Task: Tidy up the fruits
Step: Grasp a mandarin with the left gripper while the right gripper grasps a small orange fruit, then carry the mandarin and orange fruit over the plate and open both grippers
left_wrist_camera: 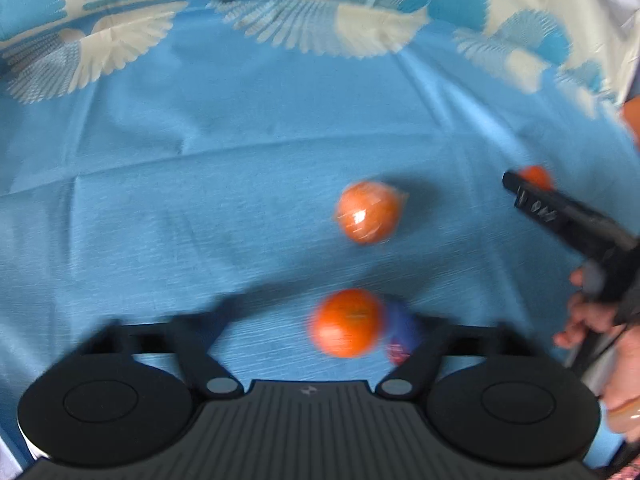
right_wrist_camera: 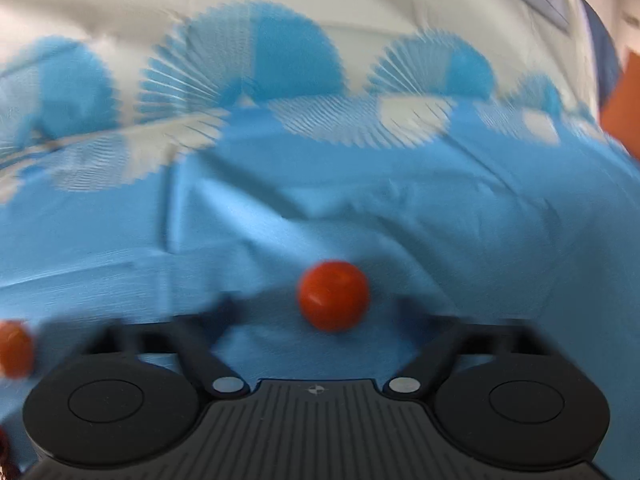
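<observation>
Blue cloth (left_wrist_camera: 168,184) with white fan pattern along far edge covers surface. Left gripper (left_wrist_camera: 320,320) spread around orange (left_wrist_camera: 346,322); wrapped orange (left_wrist_camera: 368,212) mid-cloth. Right gripper (right_wrist_camera: 320,312) spread, small orange fruit (right_wrist_camera: 334,295) between fingers.

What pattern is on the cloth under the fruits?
The blue cloth is plain in the middle, with white-and-blue fan shapes along its far edge; the left wrist view shows it best.
</observation>
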